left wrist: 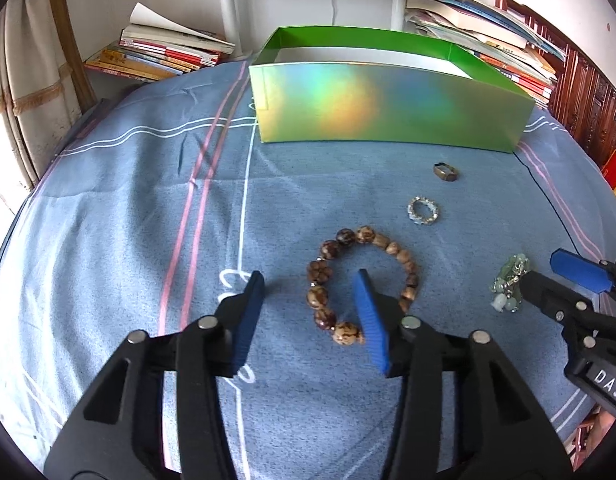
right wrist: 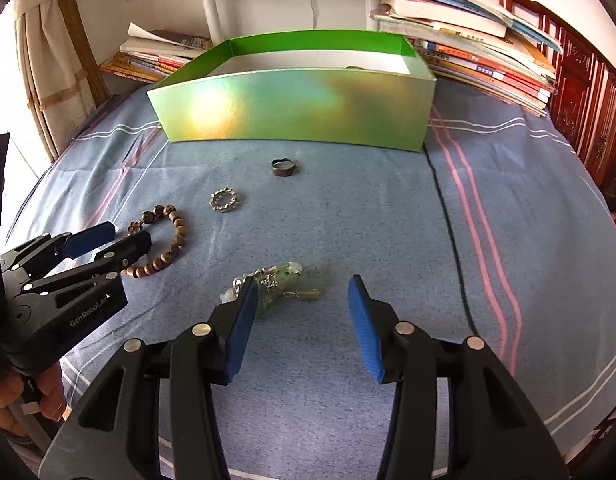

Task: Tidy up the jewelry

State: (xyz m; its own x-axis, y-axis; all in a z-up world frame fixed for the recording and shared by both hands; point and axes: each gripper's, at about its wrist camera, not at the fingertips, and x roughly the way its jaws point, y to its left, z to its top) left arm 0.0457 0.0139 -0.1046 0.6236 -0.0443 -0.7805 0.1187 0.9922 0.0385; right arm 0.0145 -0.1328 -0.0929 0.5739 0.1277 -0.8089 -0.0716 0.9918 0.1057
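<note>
With both grippers released, left gripper [left wrist: 312,316] straddles bead bracelet's [left wrist: 364,284] 9 o'clock arc; right gripper [right wrist: 299,320] has green charm [right wrist: 285,284] at 11. Advice: lower fully, centre pieces betw. pads before squeezing; box [left wrist: 388,104] at 12.

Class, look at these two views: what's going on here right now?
A person holds two grippers over a blue bedspread, sorting jewelry. The left gripper is open beside the wooden bead bracelet; the right gripper is open over the green jade charm. Two rings lie nearer the open green box. Nothing is gripped.
</note>
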